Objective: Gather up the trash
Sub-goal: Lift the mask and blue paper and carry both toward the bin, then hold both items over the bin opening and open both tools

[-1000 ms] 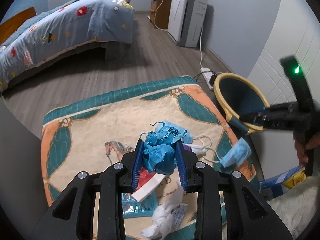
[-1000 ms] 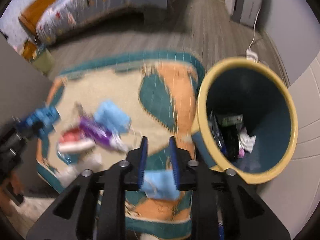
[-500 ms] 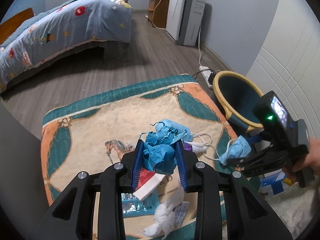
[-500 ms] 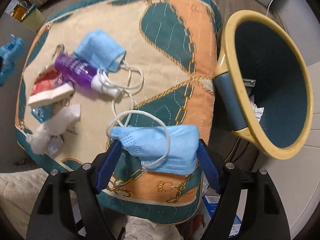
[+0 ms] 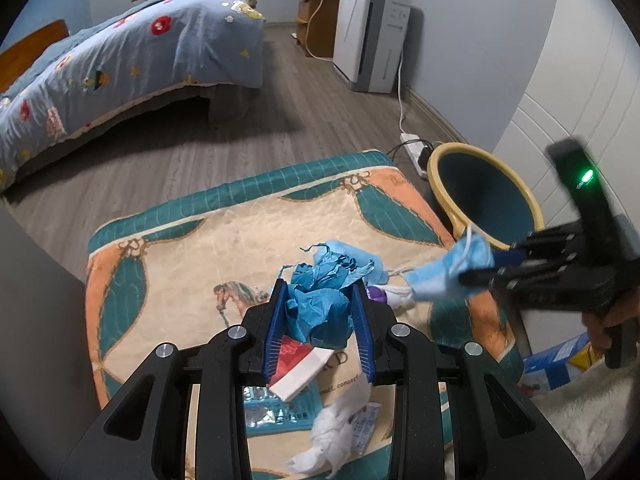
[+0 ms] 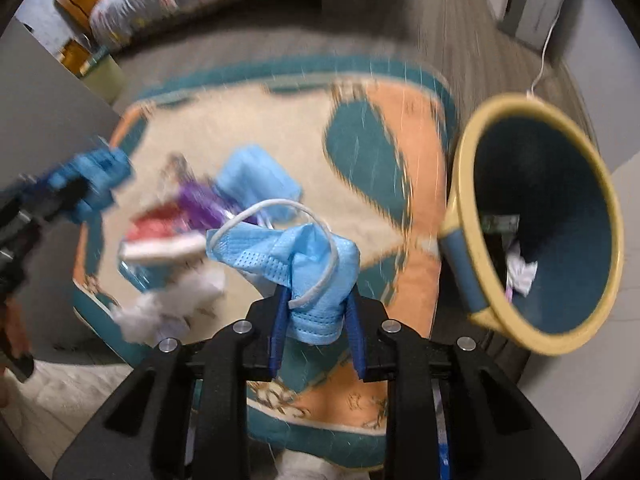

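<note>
The pale blue pleated face mask point(image 6: 304, 268) hangs bunched between your right gripper point(image 6: 316, 320) fingers, whose jaws are closing on it, angled steeply down beside the yellow-rimmed teal bin point(image 6: 476, 264). Your left gripper point(image 5: 320, 320), tilted down over the patterned mat point(image 5: 240, 248), stays narrowly clamped on crumpled blue paper point(image 5: 320, 304).
</note>
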